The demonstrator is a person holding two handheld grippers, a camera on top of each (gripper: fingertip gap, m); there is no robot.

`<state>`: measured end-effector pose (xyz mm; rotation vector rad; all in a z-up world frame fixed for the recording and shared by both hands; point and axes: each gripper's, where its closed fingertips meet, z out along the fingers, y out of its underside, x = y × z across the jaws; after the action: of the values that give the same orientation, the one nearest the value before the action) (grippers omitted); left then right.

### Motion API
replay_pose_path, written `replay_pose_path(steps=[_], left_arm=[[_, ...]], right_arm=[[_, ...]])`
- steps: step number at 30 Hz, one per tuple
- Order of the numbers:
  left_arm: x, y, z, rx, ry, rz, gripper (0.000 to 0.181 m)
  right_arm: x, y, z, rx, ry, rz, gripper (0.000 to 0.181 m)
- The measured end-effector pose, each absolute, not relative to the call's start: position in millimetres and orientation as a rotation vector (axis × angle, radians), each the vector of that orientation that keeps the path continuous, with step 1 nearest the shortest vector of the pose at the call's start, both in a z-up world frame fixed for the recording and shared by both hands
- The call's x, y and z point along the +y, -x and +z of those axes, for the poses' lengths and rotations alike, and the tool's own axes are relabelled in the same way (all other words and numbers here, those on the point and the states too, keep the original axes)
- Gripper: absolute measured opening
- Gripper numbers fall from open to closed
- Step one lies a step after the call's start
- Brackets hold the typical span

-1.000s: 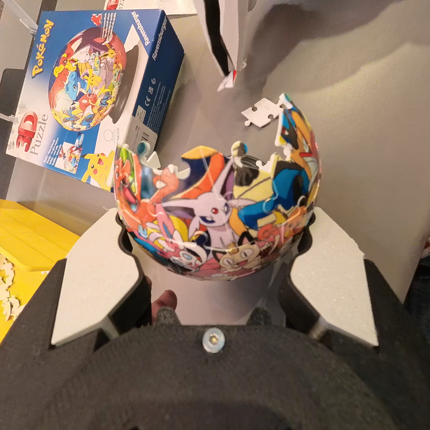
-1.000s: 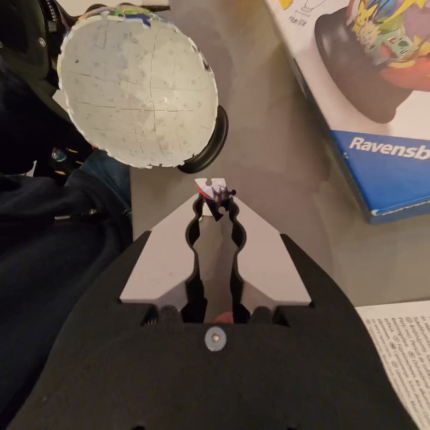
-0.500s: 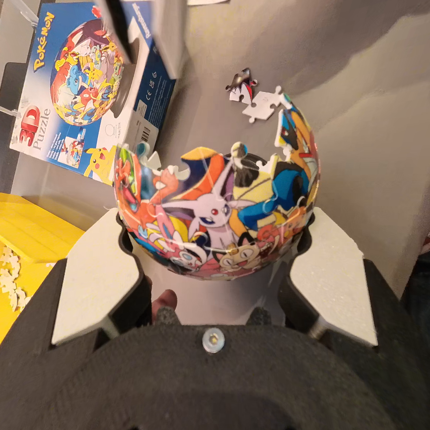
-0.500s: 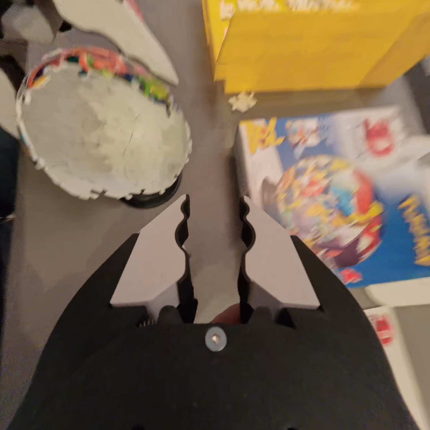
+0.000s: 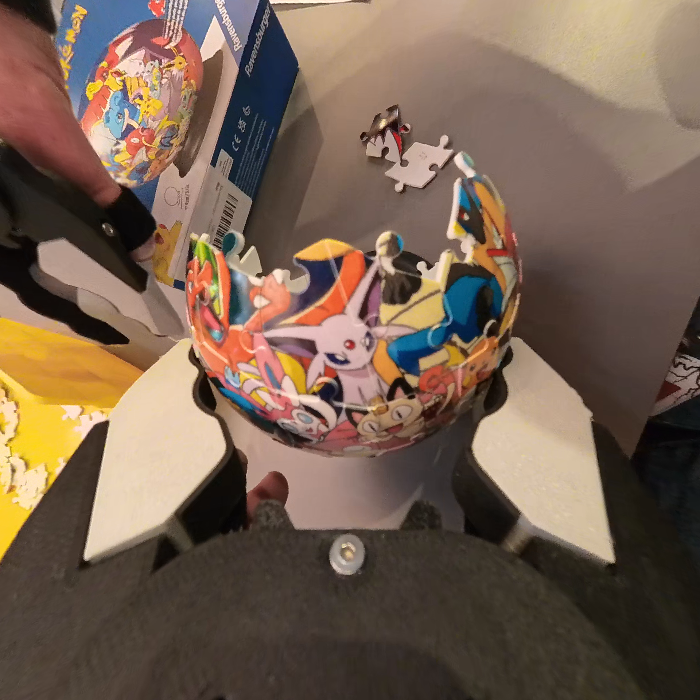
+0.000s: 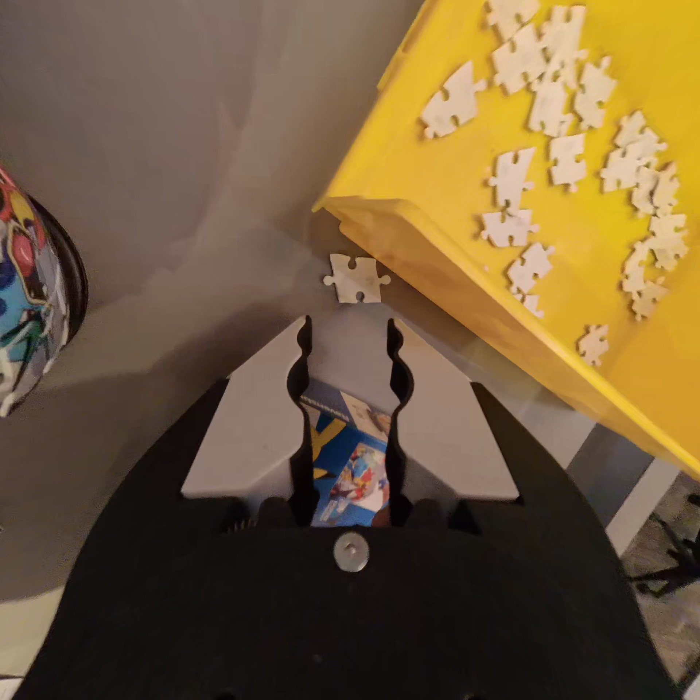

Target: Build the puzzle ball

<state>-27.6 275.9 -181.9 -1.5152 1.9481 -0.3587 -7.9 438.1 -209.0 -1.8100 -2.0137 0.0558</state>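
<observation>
Table (image 5: pixel 492 94) under you carries a yellow bin (image 6: pixel 435 182) of pieces; your left gripper (image 5: pixel 350 378) clasps the half-built ball (image 5: pixel 352 341), your right gripper (image 6: pixel 350 322) hangs parted and empty just short of one white piece (image 6: pixel 356 278).

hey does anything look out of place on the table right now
Mostly tidy, but a few pieces lie outside the yellow tray. One white piece lies face down on the table by the tray's corner, ahead of the open right gripper. Two more pieces lie beyond the half-built ball, one face up.
</observation>
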Motion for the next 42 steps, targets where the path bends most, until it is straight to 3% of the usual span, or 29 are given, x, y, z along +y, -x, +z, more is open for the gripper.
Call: replay_pose_path(steps=[5,10,16,22,30,36,40,42], left_arm=[[276.5,29.0,-182.0,1.941,1.521,-0.375,0.138],[278.2,31.2,-182.0,1.937,1.529,-0.374,0.138],[279.1,31.6,-181.9,1.933,1.533,-0.38,0.138],[277.8,33.7,-182.1,1.93,1.535,-0.385,0.138],[274.2,35.0,-182.2,1.925,1.54,-0.387,0.138],[272.9,36.1,-182.5,1.916,1.547,-0.399,0.138],[272.3,36.2,-182.5,1.919,1.543,-0.396,0.138],[272.4,36.0,-182.6,1.918,1.546,-0.397,0.138]], right_arm=[[433.0,18.9,-216.6,-2.111,1.845,0.182,0.053],[421.4,17.1,-231.4,-2.226,2.006,0.2,0.086],[416.4,22.3,-238.9,-2.321,1.982,0.138,0.076],[395.8,5.2,-235.9,-2.467,1.921,0.093,0.034],[401.5,3.2,-230.2,-2.483,1.764,-0.011,0.031],[390.4,-3.0,-236.1,-2.562,1.75,-0.048,0.012],[394.8,-7.3,-233.8,-2.552,1.78,-0.106,0.02],[398.0,-7.0,-227.8,-2.492,1.868,-0.095,0.036]])
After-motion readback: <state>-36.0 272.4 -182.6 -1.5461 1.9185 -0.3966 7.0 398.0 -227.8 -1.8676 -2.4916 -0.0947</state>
